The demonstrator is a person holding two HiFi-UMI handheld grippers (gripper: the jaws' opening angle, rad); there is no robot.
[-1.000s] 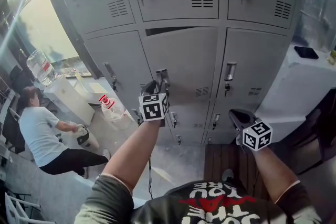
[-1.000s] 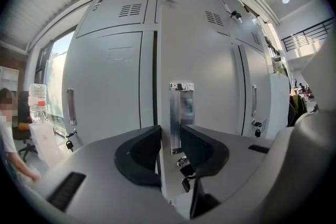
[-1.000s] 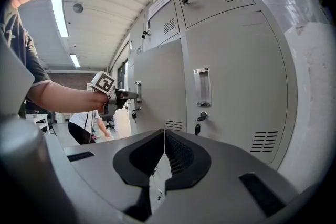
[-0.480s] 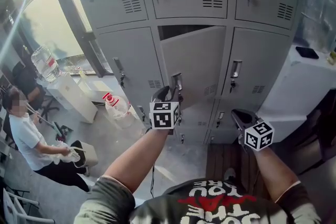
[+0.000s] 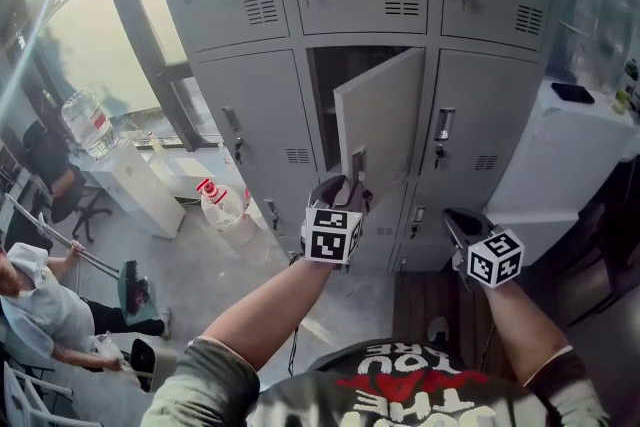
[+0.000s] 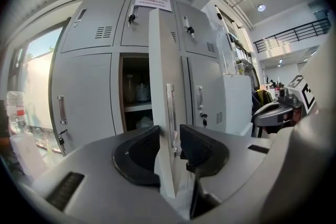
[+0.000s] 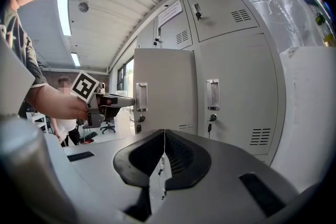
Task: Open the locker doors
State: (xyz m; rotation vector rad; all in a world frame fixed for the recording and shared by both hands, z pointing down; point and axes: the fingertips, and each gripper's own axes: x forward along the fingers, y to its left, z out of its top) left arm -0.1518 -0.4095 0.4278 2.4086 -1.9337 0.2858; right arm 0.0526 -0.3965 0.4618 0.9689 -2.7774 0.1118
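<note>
Well, from the head view the middle locker door (image 5: 385, 115) stands half open, with the left claw (image 5: 343, 187) at its free edge beside the handle (image 5: 358, 162). The right claw (image 5: 458, 223) hangs idle.

The left gripper view shows the claw clamped across that thin edge.

The right gripper view shows its claw closed on nothing.

The door looks like stiff, light sheet steel, best held near the handle.

Daylight pours from the window (image 5: 95, 50) at the head view's upper left, blown out to white glare. The grey lockers (image 5: 250, 105) are evenly lit; behind the open locker door (image 5: 385, 115) the compartment (image 5: 322, 100) lies in shadow. Both gripper views bend strongly at the edges inside black corners; a ceiling strip light (image 7: 63, 5) glares in the right one.
</note>
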